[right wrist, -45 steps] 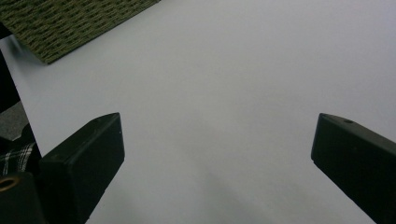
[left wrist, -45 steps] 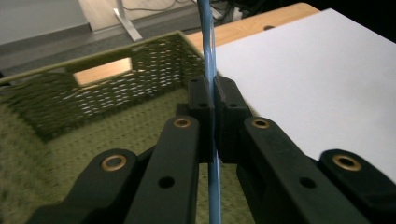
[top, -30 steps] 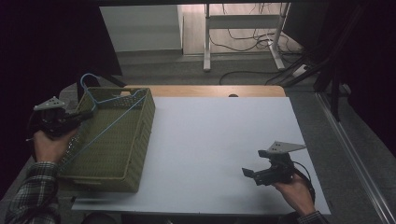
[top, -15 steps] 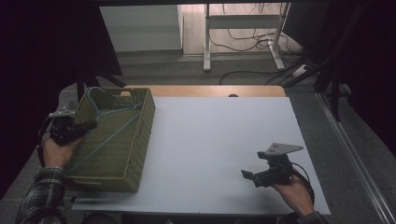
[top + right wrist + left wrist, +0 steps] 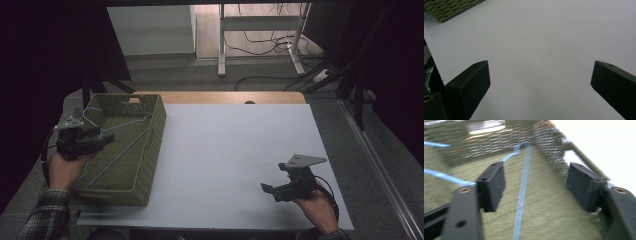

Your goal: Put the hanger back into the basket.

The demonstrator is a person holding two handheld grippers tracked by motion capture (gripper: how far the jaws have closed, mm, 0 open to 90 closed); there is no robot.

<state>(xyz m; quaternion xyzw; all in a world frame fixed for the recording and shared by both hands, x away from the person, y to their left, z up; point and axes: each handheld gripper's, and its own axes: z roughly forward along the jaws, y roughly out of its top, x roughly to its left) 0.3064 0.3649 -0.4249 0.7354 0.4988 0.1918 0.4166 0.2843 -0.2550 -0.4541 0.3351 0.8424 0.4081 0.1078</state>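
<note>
Basket [image 5: 150, 150] with blue hanger [image 5: 120, 150] inside, left hand-held gripper [image 5: 102, 141] spread empty above it, right hand-held gripper [image 5: 267, 189] agape over table [image 5: 225, 150]

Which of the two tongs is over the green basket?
The left tongs, held open above the green basket with the blue hanger lying inside. The right tongs hang over bare white table.

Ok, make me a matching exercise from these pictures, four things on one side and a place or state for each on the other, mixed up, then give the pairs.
Things:
1. basket
2. blue hanger
3. left gripper
4. right gripper

Descriptions:
A. open, low over the bare white tabletop
B. lying inside the basket
C. open, over the basket's inside
D. green, woven, at the table's left edge

Pairs: 1-D, 2-B, 3-C, 4-A
</note>
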